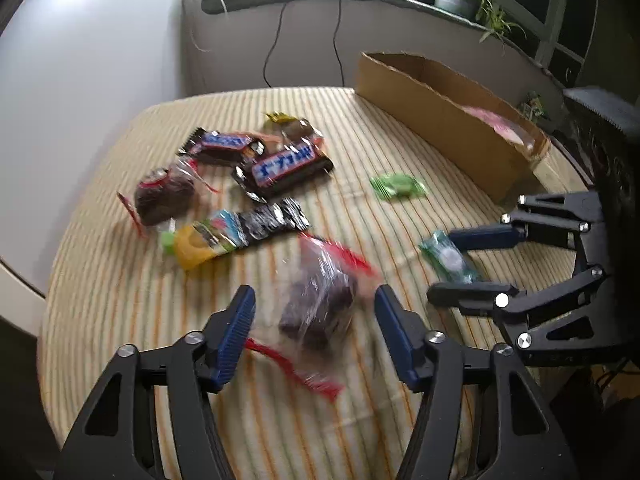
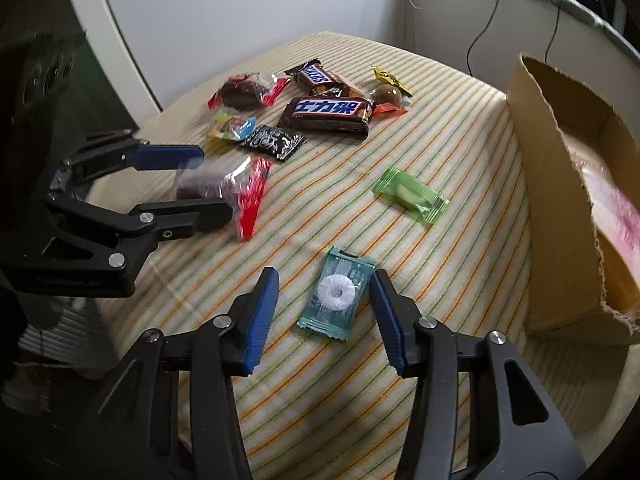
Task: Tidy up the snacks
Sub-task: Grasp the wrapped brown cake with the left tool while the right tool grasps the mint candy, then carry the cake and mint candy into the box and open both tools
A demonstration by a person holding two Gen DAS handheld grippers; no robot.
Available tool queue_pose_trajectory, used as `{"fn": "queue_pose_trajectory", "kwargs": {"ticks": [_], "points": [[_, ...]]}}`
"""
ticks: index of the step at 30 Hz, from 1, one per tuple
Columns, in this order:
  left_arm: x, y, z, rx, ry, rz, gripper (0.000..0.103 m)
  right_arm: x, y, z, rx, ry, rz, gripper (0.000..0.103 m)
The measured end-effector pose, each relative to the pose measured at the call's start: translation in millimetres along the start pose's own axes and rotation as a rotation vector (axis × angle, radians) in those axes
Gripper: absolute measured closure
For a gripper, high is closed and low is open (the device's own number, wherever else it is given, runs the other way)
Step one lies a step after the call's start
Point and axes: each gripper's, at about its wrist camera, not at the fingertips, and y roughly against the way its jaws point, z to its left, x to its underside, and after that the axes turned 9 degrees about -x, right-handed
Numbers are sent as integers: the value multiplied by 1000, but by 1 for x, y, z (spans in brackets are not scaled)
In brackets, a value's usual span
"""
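Jaws of the left gripper (image 1: 316, 340) stood apart around a clear, red-edged packet of dark chocolate (image 1: 320, 304); the right gripper (image 2: 324, 312) likewise straddled a teal-wrapped ring mint (image 2: 336, 292) near the striped tabletop's (image 2: 460, 160) front edge.

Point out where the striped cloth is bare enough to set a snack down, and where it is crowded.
Bare striped cloth lies between the green packet and the cardboard box, and again past the big Snickers bar toward the wall. The far left is crowded: bars and wrapped chocolates lie touching. Near the mint packet, both sets of fingers take up the room.
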Motion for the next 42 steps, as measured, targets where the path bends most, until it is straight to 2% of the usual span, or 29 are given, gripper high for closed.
{"fn": "queue_pose_trajectory", "kwargs": {"ticks": [1, 6, 11, 14, 20, 32, 42], "points": [[2, -1, -1, -4, -1, 8, 57, 1, 0, 1, 10, 12, 2, 55], [7, 2, 0, -9, 47, -6, 60, 2, 2, 0, 40, 29, 5, 64], [10, 3, 2, -11, 111, -26, 61, 2, 3, -5, 55, 21, -4, 78], [11, 7, 3, 7, 145, -38, 62, 3, 4, -5, 49, 6, -13, 79], [4, 13, 3, 2, 151, -60, 62, 3, 9, -6, 37, -18, -31, 79], [-35, 19, -7, 25, 144, -131, 62, -9, 51, -20, 20, -33, -132, 80], [-86, 8, -29, 74, 118, -179, 62, -29, 94, -72, 74, -91, -230, 80]]}}
